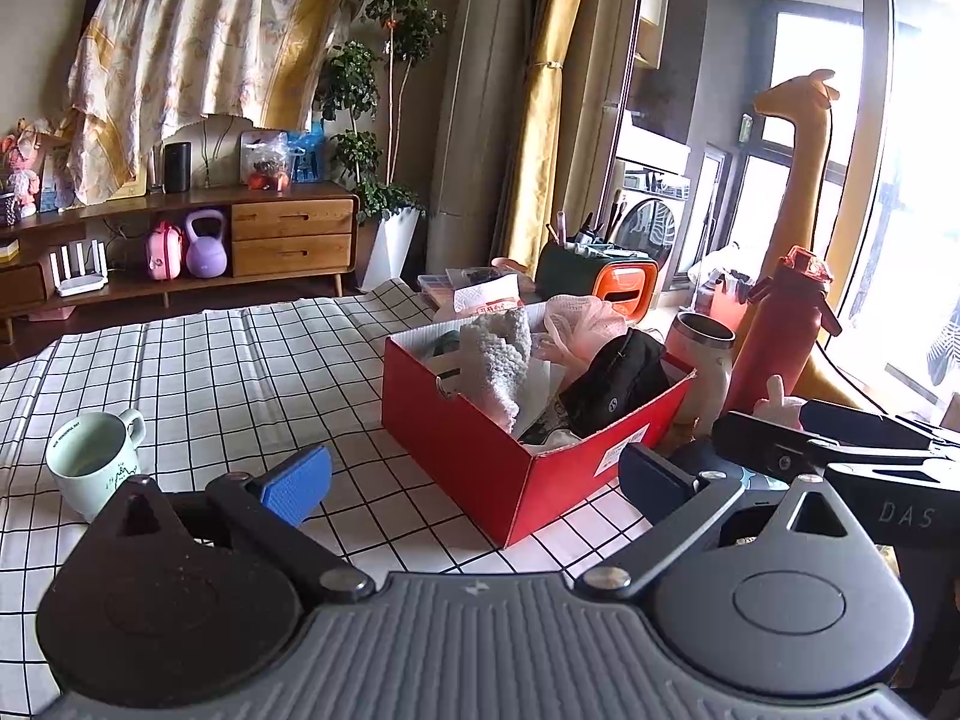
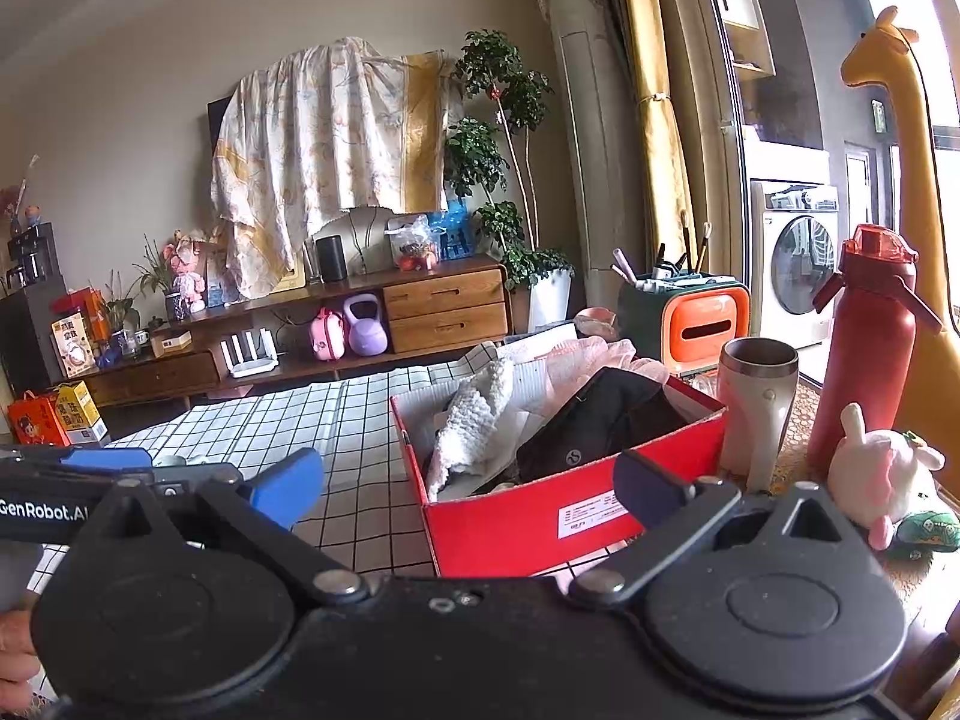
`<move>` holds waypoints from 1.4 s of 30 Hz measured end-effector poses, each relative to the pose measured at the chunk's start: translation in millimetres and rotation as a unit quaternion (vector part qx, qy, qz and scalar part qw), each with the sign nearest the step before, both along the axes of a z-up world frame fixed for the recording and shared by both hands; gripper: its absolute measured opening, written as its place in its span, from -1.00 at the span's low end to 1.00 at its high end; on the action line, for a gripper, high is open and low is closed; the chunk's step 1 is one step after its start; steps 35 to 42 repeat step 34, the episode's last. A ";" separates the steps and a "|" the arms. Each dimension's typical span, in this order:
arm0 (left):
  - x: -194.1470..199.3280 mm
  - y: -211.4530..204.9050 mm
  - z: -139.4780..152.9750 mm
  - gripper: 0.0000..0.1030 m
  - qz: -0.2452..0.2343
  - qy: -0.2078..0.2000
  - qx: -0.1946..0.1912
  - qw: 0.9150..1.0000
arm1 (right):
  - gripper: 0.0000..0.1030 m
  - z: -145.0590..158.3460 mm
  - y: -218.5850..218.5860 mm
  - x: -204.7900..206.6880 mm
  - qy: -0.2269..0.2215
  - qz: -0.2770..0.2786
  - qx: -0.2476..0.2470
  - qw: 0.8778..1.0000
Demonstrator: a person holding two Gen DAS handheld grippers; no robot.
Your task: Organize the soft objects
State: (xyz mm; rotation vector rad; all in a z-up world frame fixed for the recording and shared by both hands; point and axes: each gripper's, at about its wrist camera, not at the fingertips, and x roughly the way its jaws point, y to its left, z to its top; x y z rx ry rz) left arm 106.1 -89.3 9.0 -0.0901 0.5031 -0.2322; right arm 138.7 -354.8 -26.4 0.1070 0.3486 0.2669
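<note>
Both grippers, left (image 1: 474, 477) and right (image 2: 468, 480), wide, empty. Plush bunny (image 2: 882, 474) lower right, outside red box (image 2: 540, 516). Risk: reach knocks steel cup (image 2: 757, 402) or red bottle (image 2: 864, 348).

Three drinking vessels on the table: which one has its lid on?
The tall red bottle, capped by a translucent red flip lid. The steel tumbler beside it and the pale green mug both stand open-topped.

Pouch (image 2: 600, 420) and towel (image 2: 474, 414) in box (image 2: 516, 531); tumbler (image 2: 756, 408) right.
</note>
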 end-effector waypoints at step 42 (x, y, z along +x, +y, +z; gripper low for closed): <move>-11.6 -5.3 2.9 0.99 0.012 -0.046 0.016 0.999 | 1.00 4.0 -13.2 1.6 -0.016 -0.004 -0.003 1.000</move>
